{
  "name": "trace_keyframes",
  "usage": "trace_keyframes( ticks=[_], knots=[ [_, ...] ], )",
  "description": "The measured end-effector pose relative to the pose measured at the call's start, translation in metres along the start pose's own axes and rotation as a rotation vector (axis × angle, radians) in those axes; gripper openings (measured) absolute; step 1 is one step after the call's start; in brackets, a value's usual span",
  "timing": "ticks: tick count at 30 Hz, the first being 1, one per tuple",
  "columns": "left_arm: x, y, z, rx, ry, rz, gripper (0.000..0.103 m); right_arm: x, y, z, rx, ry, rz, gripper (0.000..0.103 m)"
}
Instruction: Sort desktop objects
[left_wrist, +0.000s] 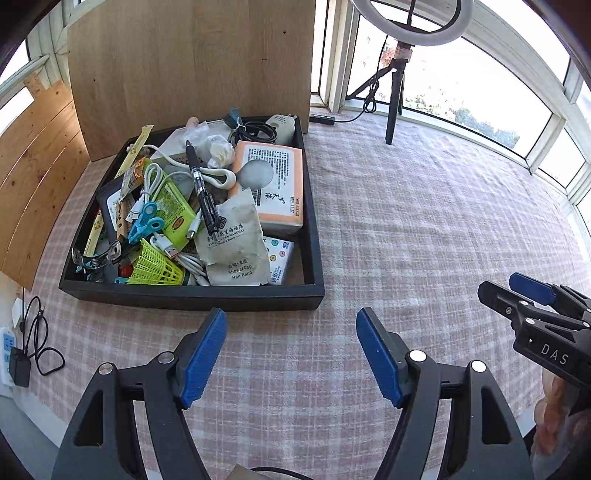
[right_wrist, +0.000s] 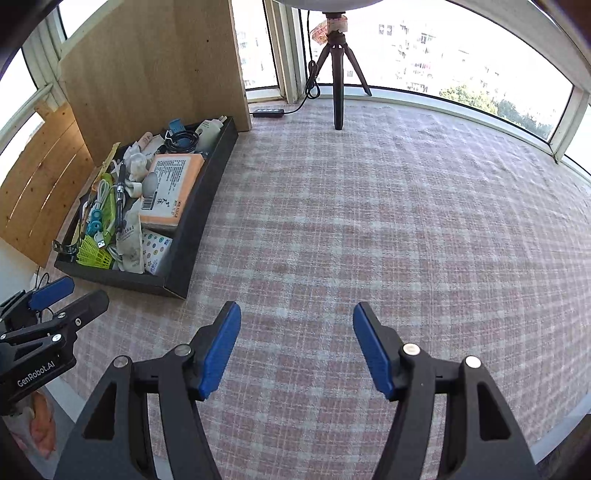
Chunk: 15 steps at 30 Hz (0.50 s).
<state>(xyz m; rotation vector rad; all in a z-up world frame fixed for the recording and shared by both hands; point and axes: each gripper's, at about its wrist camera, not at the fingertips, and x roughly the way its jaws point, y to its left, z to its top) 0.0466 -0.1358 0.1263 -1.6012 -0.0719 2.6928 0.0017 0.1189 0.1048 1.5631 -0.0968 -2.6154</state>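
A black tray (left_wrist: 192, 295) was seen on a pink-and-white checked tablecloth (left_wrist: 406, 221), set against an upright wooden board (left_wrist: 192, 55) at the far left of the table. The tray was heaped with small desktop objects: an orange-edged tissue pack (left_wrist: 271, 184) lay on the right side, a black pen (left_wrist: 202, 192) was laid lengthwise across the middle, and a grey shower-cap sachet (left_wrist: 236, 243) rested near the front wall. White USB cables (left_wrist: 173, 251) were tangled beneath these, with a yellow-green mesh basket (left_wrist: 155, 269) tipped on its side at the front left and blue clips (left_wrist: 146, 221) just behind it. A coiled black cable (left_wrist: 258, 133) and a white plug (left_wrist: 282, 123) were lodged at the back (the smaller items under the pile could not be made out).

The left gripper (left_wrist: 291, 347) was held over bare cloth just in front of the tray's near right corner, its blue pads (left_wrist: 205, 354) spread wide with nothing between them. The right gripper (right_wrist: 295, 343) was held further right, well apart from the tray, over open tablecloth; its jaws were likewise spread and empty. Each gripper was visible at the edge of the other's view.

A ring light (left_wrist: 413, 22) on a small tripod (right_wrist: 338, 74) was stood at the far edge by the windows, its cord running to a black hub (right_wrist: 267, 111) beside the board.
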Motion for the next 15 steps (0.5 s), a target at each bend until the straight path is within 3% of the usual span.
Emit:
trace_keyframes(
  ticks=[15],
  knots=[
    [0.03, -0.051, -0.008, 0.016, 0.037, -0.007, 0.076, 0.009, -0.05, -0.022, 0.03, 0.005, 0.0, 0.062]
  ],
)
